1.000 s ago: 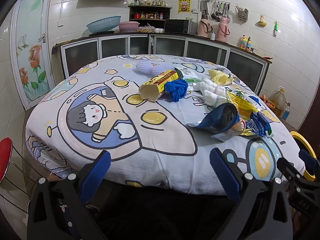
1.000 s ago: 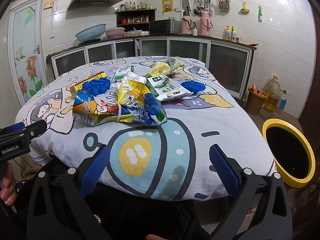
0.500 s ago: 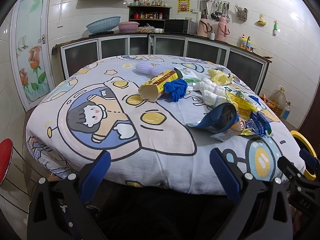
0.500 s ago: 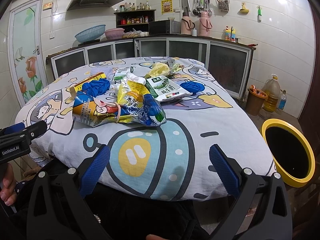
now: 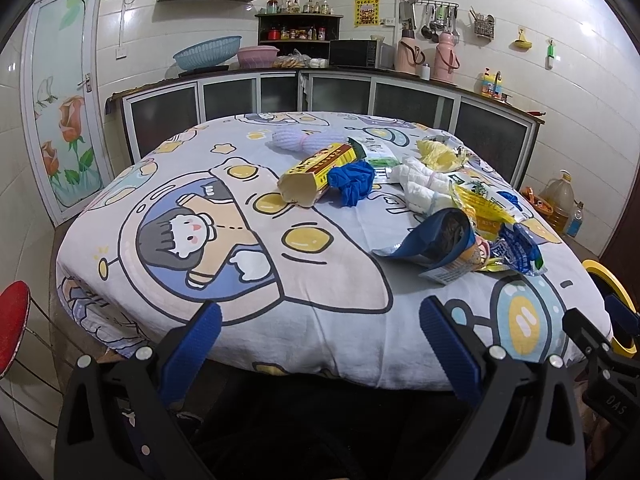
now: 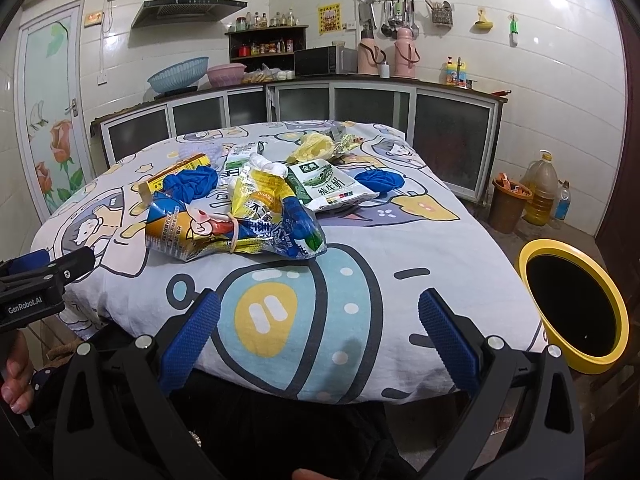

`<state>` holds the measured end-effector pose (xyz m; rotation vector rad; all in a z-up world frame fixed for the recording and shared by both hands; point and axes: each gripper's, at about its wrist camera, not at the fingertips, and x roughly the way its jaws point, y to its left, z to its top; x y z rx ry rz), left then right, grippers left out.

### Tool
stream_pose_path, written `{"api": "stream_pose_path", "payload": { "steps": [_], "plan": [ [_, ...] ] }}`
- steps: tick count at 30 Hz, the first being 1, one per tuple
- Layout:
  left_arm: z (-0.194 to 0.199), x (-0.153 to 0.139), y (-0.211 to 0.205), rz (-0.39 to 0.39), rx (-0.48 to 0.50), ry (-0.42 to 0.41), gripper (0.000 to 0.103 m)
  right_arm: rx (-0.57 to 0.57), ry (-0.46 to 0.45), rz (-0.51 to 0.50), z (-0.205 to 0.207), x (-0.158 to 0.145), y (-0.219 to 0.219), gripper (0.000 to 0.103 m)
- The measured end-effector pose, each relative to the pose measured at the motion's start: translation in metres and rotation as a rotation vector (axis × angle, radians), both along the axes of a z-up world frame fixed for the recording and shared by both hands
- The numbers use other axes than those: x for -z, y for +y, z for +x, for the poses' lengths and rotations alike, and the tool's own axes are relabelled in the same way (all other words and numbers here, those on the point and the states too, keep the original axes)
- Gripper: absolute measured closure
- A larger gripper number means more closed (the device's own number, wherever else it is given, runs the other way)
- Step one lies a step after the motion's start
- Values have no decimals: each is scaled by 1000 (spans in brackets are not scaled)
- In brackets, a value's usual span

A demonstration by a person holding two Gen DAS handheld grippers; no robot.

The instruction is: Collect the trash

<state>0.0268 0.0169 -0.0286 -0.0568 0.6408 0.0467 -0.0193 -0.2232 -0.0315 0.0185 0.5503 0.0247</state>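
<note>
Trash lies in a heap on the table's cartoon cloth (image 5: 304, 280): an open yellow carton (image 5: 316, 174), a blue crumpled glove (image 5: 352, 182), white wadded paper (image 5: 420, 186), and an open blue snack bag (image 5: 444, 240). The right wrist view shows the snack bags (image 6: 236, 224), a green-white milk bag (image 6: 326, 186) and another blue glove (image 6: 378, 180). A yellow-rimmed bin (image 6: 572, 308) stands right of the table. My left gripper (image 5: 320, 344) and right gripper (image 6: 318, 336) are both open and empty at the table's near edge.
A red stool (image 5: 12, 320) stands at the left. An orange bucket (image 6: 508, 206) and oil jug (image 6: 542, 196) stand on the floor at the right. Kitchen cabinets (image 5: 320, 96) run behind the table. The left gripper shows in the right wrist view (image 6: 44, 284).
Both grippers stay open and nearly still; the right view has shifted very slightly toward the table.
</note>
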Motion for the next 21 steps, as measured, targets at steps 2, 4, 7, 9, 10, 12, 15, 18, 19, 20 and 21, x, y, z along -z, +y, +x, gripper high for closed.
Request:
{"api": "stream_pose_path", "payload": {
  "steps": [2, 4, 7, 9, 10, 12, 15, 18, 19, 20, 21],
  "plan": [
    [-1, -2, 1, -7, -3, -8, 7, 12, -8, -4, -1, -1, -1, 8],
    [-3, -3, 5, -26, -5, -14, 7, 38, -20, -7, -1, -3, -5, 8],
    [-2, -1, 12, -80, 13, -9, 7, 68, -34, 14, 0, -8, -16, 8],
    [1, 4, 15, -153, 73, 5, 7, 76, -40, 60, 3, -13, -28, 8],
    [2, 7, 17, -186, 97, 9, 7, 70, -36, 84, 6, -15, -34, 8],
    [3, 9, 23, -259, 143, -5, 7, 52, -23, 112, 15, -19, -44, 8],
    [6, 12, 23, -311, 186, -8, 7, 31, -6, 106, 31, -24, -55, 8],
    [13, 9, 19, -274, 210, -19, 7, -17, 6, 127, 47, -29, -65, 8],
    [17, 7, 20, -259, 209, -23, 7, -45, 29, 118, 56, -31, -68, 8],
    [21, 2, 23, -239, 207, -32, 7, -73, 50, 101, 63, -31, -69, 8],
    [25, -4, 27, -221, 209, -41, 7, -91, 54, 83, 69, -33, -70, 8]
  ]
}}
